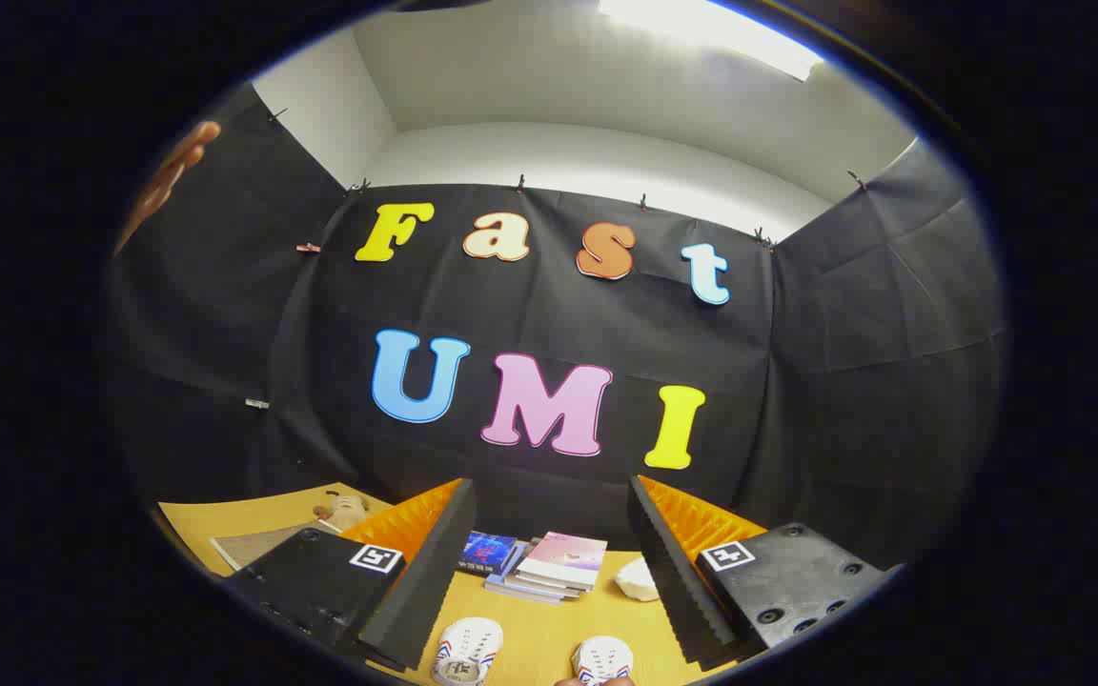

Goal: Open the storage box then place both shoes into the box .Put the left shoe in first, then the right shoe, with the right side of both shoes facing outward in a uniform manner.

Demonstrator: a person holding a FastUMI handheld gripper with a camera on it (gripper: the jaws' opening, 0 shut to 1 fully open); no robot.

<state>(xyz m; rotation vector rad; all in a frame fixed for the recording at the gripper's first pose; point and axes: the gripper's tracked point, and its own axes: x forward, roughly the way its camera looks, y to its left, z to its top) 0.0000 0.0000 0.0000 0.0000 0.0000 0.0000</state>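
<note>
- Black cloth (549,324) hangs in soft folds as the booth's back and side walls, clipped along its top edge, with a plain white wall and a bright ceiling light panel (711,33) above.
- Below it lies a smooth yellow-tan wooden worktop (539,634).
- The gripper (549,572) is held above the worktop with its two ribbed, wedge-shaped fingers spread wide apart, pinching nothing.
- Between the fingers, at the near edge of the worktop, lie two white sneakers with red and blue side stripes: the left-hand shoe (466,652) and the right-hand shoe (603,659), apart from each other.
- Beyond the shoes, toward the worktop's far edge, a stack of thin flat books with a pink cover on top (560,564) lies just beside a dark blue book (485,552).
- A small crumpled white object (638,579) sits against the right finger's inner face; I cannot tell what it is.
- Near the far left corner lie a flat grey-brown board (254,545) and a small tan plush figure (344,510).
- A person's hand (168,176) reaches in high by the left wall.
</note>
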